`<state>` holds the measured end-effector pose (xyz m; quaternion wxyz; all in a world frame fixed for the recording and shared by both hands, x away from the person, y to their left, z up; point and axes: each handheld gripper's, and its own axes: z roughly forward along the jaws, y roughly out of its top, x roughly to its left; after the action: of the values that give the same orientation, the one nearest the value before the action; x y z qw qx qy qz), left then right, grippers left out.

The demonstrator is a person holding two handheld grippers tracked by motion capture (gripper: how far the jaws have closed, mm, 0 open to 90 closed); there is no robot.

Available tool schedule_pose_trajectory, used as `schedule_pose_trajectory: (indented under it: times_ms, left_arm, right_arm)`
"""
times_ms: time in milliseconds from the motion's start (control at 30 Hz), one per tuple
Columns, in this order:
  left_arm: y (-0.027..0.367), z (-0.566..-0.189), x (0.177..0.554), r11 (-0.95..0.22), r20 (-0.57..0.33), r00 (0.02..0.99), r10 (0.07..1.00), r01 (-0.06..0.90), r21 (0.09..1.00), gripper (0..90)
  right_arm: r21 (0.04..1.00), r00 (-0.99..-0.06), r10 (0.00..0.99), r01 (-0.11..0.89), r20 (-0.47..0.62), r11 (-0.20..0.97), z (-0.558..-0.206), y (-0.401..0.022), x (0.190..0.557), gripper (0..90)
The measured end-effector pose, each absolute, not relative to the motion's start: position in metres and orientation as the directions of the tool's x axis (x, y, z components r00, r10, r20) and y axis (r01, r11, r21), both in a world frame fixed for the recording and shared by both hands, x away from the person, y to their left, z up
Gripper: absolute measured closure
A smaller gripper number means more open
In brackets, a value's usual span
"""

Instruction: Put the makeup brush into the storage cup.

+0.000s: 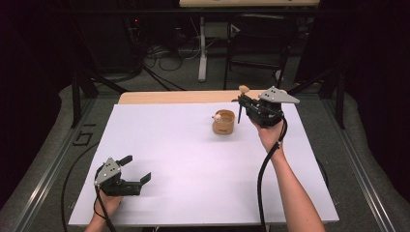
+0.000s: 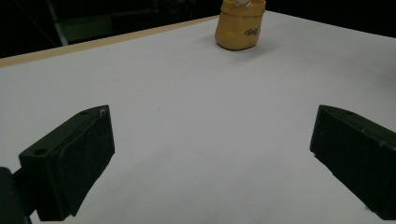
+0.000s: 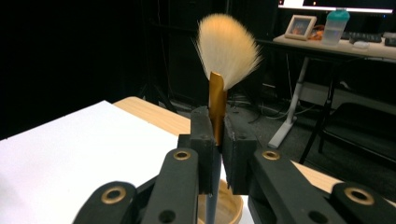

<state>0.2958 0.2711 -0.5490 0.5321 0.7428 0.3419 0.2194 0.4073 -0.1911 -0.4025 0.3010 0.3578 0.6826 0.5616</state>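
**Brush lifted beside the cup, bristles up**

Right gripper (image 1: 244,102), at about 1 o'clock on the white table (image 1: 193,159), is clamped on a makeup brush (image 3: 223,70): jaws pinch the gold ferrule, pale bristles fan out above, dark handle hangs below. The brush is off the table, just to the 3 o'clock side of the small tan cup (image 1: 224,122); something pale sits at the cup's rim, too small to tell.

Left gripper (image 1: 137,170) rests at 7 o'clock, jaws wide apart, nothing between them, well apart from the cup.

Judgement: carry step, brush in transit by the cup. Next move likely needs the handle tip lined over the cup mouth, a straight descent, release only once seated. A tilted brush could tip the light cup.
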Motion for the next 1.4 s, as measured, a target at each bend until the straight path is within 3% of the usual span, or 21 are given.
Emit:
schedule_pose_trajectory:
  times_ms: [1033, 1400]
  left_arm:
    - [0.273, -0.547, 0.297, -0.179, -0.047, 0.665, 0.745, 0.267, 0.947, 0.0]
    - [0.273, -0.547, 0.296, -0.187, -0.041, 0.674, 0.737, 0.262, 0.947, 0.0]
  right_arm:
    - [0.991, -0.538, 0.842, 0.096, -0.027, 0.094, -0.405, -0.175, 0.440, 84.2]
    - [0.985, -0.546, 0.836, 0.105, -0.060, 0.139, -0.413, -0.163, 0.453, 84.2]
